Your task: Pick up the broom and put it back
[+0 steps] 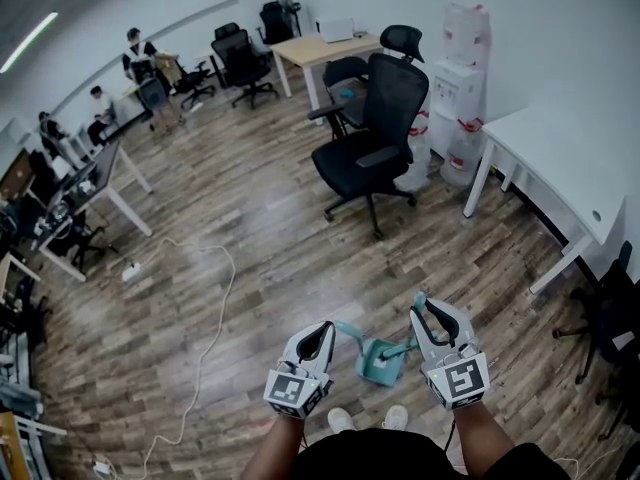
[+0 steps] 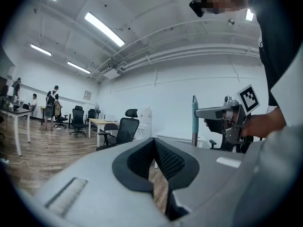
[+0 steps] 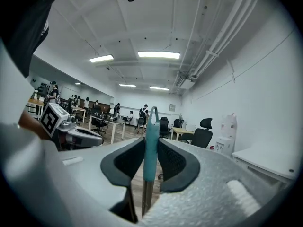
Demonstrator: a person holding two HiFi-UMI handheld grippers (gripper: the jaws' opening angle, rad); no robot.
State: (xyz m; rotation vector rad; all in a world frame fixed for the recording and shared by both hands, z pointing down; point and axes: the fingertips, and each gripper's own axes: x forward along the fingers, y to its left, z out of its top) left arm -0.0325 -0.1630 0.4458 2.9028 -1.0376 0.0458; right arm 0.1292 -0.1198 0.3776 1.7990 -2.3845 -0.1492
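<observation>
Two tools sit nearest, low in the head view, one in each hand.

Right tool point(image 1: 438, 320): jaws clamped on the teal grip of the broom point(image 3: 150, 145). The handle stands upright between the pads, with bare metal shaft showing below the grip.

Left tool point(image 1: 318, 340): jaws drawn together with nothing between them. It is just left of the broom and apart from it.

The broom runs from the right tool down and left toward what looks like a teal dustpan point(image 1: 381, 361) on the floor point(image 1: 250, 228), just beyond the person's shoes point(image 1: 340, 420). Cannot tell whether the bristles rest in the pan.

Step, as I read it: the pick-up is done and the put-back is in hand. The next move likely calls for keeping the handle upright, seating the head at the dustpan, and only then easing the jaws off. The left tool is free to steady things.

Count:
- broom: 1
- dustpan: 1
- tools: 2
- shoes: 2
- black office chairs point(image 1: 372, 118) in mid-room: 2 as far as I can tell, with more far left
- white worktop point(image 1: 560, 148) on the right: 1
- water dispenser point(image 1: 460, 88): 1
- white cable point(image 1: 215, 308) on the floor, left: 1
</observation>
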